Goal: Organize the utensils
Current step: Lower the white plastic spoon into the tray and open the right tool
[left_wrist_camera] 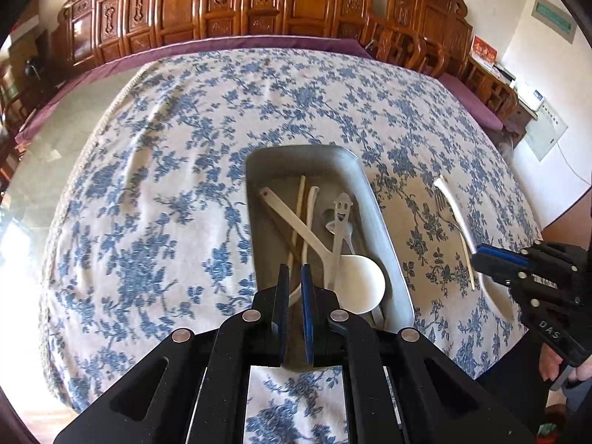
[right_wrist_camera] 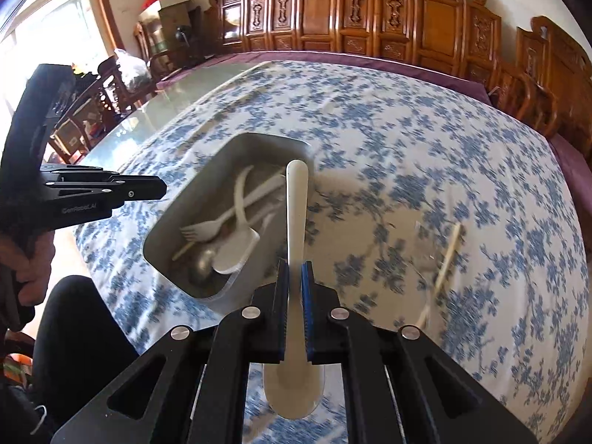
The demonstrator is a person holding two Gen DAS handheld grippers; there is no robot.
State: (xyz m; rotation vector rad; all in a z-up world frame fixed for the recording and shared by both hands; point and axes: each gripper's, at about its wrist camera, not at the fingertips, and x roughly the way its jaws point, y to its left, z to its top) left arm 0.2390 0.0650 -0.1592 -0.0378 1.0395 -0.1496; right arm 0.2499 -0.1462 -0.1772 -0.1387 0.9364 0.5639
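Note:
A metal tray [left_wrist_camera: 384, 236] on the blue-flowered cloth holds several utensils: a white ladle [left_wrist_camera: 360, 285], a smiley-faced metal spoon [left_wrist_camera: 342, 207], pale chopsticks [left_wrist_camera: 298, 214] and a white fork [right_wrist_camera: 201, 231]. My left gripper [left_wrist_camera: 295, 277] hovers over the tray's near end, shut with nothing in it. To the right of the tray [right_wrist_camera: 177, 229], my right gripper [right_wrist_camera: 295, 273] is shut on a white spoon [right_wrist_camera: 297, 199], lifted off the cloth with its handle pointing away. A metal fork [left_wrist_camera: 441, 203] and one chopstick [right_wrist_camera: 449, 255] lie on the cloth beside the tray.
The tablecloth [left_wrist_camera: 148, 185] covers a glass-topped table [right_wrist_camera: 174, 111]. Carved wooden chairs [left_wrist_camera: 259, 0] line its far side, and more stand at the right. A person's hand [right_wrist_camera: 22, 259] holds the left gripper [right_wrist_camera: 162, 188].

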